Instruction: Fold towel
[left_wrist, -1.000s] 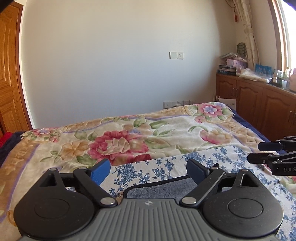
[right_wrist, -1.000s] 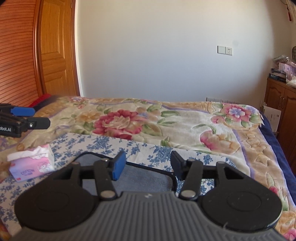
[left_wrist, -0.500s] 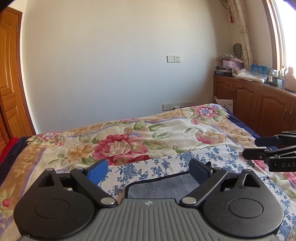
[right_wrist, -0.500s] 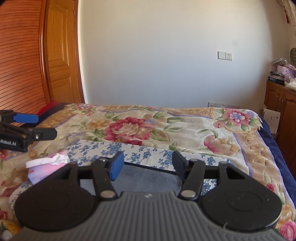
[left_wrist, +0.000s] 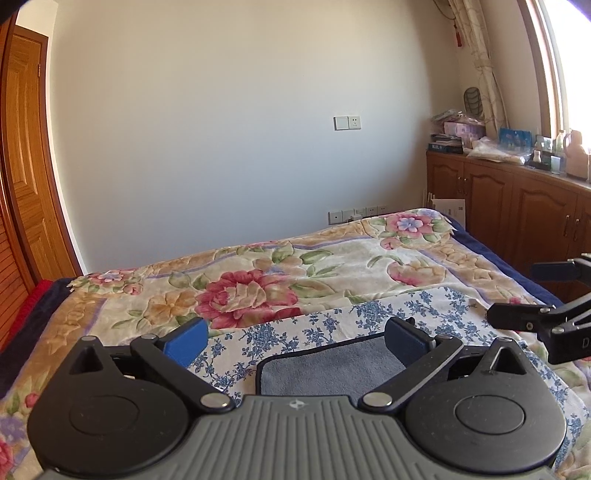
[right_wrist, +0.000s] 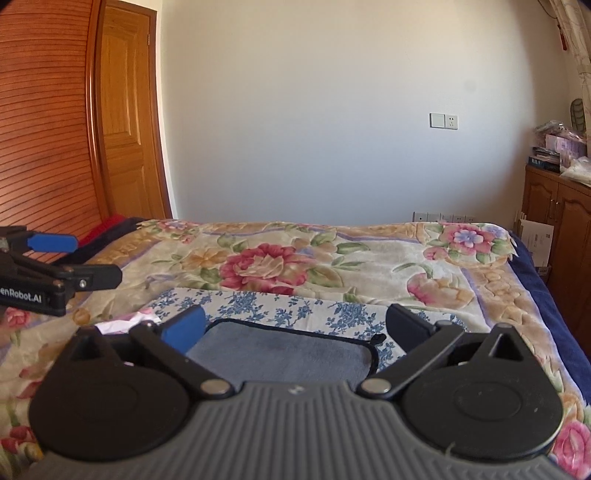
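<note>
Left claw (left_wrist: 295, 339): wide open, nothing held, above the near part of the grey towel (left_wrist: 332, 369). Right claw (right_wrist: 295, 325): wide open, nothing held, above the same grey towel (right_wrist: 284, 350).

Grey towel: flat, dark-edged, lying on a blue-and-white floral cloth (left_wrist: 332, 321) spread over a floral blanket (left_wrist: 258, 280) on the bed. Near part of towel hidden behind both claw bodies.

Right claw visible at right edge of left wrist view (left_wrist: 532, 291), fingers apart. Left claw visible at left edge of right wrist view (right_wrist: 85, 258), fingers apart.

Pink tissue pack (right_wrist: 125, 322): on the floral cloth, just left of the towel, partly hidden by the blue fingertip (right_wrist: 183, 328).

Wooden cabinets (left_wrist: 517, 206): along the right wall.
</note>
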